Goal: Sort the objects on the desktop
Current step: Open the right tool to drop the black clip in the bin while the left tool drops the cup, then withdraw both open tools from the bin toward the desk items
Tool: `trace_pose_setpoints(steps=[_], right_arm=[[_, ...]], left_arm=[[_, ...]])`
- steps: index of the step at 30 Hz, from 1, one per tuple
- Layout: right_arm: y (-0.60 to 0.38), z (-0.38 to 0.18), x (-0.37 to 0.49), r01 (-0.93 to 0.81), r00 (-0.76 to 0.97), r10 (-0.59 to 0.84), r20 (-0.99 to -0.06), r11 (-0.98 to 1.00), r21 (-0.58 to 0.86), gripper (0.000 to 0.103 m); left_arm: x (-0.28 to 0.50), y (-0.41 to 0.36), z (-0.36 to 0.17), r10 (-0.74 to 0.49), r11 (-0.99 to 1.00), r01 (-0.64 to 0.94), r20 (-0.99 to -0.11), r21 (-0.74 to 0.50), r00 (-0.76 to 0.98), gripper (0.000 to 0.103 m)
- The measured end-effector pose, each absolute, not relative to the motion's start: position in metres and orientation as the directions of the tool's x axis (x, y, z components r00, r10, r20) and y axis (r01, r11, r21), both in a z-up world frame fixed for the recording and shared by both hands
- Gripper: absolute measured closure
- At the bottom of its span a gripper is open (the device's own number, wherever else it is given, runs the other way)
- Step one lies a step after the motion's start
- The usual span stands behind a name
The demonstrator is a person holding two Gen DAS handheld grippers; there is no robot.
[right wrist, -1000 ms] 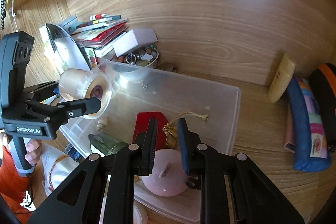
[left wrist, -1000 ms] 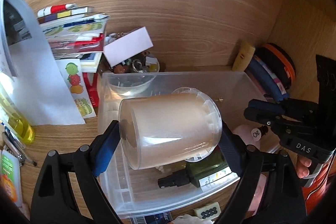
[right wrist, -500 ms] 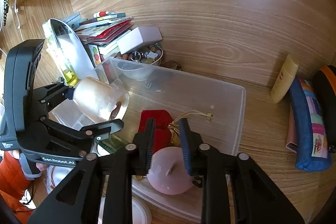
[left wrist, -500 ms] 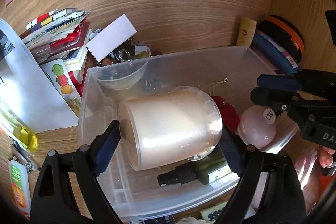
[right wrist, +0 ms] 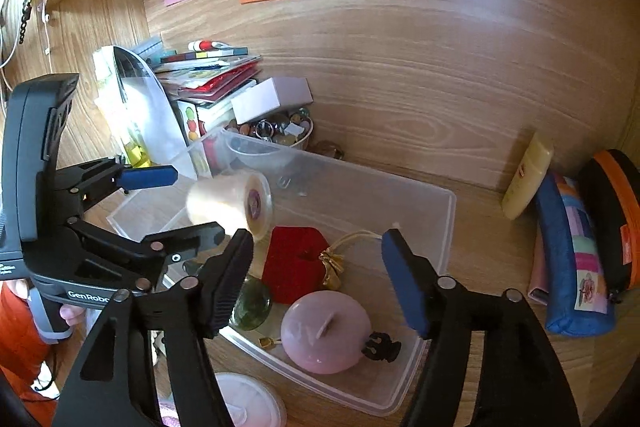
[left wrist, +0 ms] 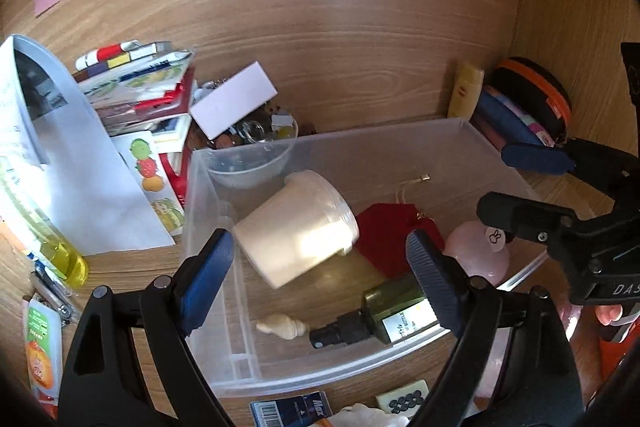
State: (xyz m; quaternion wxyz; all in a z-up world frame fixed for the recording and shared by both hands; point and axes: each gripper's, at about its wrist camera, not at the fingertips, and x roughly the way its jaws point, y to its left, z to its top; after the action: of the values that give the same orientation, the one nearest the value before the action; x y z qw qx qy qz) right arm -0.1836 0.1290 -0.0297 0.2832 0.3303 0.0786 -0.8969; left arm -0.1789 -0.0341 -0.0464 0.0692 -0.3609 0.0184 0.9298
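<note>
Fingers (left wrist: pixel 208 267) stand clear of the jar (left wrist: pixel 296 227).

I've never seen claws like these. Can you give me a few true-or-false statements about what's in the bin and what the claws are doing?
1. A red pouch lies inside the clear bin. True.
2. The right claw is clamped on the pink apple-shaped ornament. False: its jaws have just been opening and stand apart above the ornament, which sits free in the bin.
3. A yellow tube leans on the wooden back wall, outside the bin. True.
4. The left claw squeezes the white jar. False: its jaws stand wide, and the jar is clear of both pads, over the bin.
</note>
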Motion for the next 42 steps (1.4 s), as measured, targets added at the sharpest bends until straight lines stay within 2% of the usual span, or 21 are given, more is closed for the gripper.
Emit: trace_pose_setpoints(steps=[4, 7, 9, 16, 20, 40, 42], right_arm=[[0.133, -0.027, -0.182, 0.553, -0.623, -0.456, -0.636, -0.832, 0.055, 0.035], [0.138, -0.024, -0.178, 0.545, -0.631, -0.454, -0.63, -0.836, 0.057, 0.031], [0.143, -0.02, -0.173, 0.535, -0.641, -0.452, -0.62, -0.842, 0.061, 0.027], [0.158, -0.013, -0.15, 0.515, -0.665, -0.447, -0.598, -0.855, 0.067, 0.025], [0.165, -0.014, -0.133, 0.505, -0.676, -0.434, -0.596, -0.861, 0.055, 0.02], [0.175, -0.041, -0.057, 0.525, -0.661, -0.424, -0.619, -0.851, 0.023, 0.019], [0.175, -0.044, -0.05, 0.533, -0.657, -0.429, -0.619, -0.846, 0.022, 0.016]], left_arm=[[-0.176, -0.037, -0.044, 0.111, -0.992, -0.127, -0.668, -0.025, -0.736, 0.013], [-0.172, -0.039, -0.043, 0.106, -0.993, -0.112, -0.663, -0.034, -0.741, 0.009], [-0.168, -0.042, -0.042, 0.103, -0.994, -0.102, -0.659, -0.041, -0.745, 0.009], [-0.143, -0.062, -0.036, 0.055, -0.998, -0.027, -0.634, -0.054, -0.771, 0.007], [-0.124, -0.074, -0.032, 0.038, -0.998, 0.002, -0.62, -0.064, -0.784, 0.006], [-0.038, -0.078, -0.064, 0.025, -0.999, 0.014, -0.681, -0.052, -0.732, 0.005], [-0.032, -0.076, -0.067, 0.034, -0.998, 0.01, -0.686, -0.061, -0.726, 0.005]])
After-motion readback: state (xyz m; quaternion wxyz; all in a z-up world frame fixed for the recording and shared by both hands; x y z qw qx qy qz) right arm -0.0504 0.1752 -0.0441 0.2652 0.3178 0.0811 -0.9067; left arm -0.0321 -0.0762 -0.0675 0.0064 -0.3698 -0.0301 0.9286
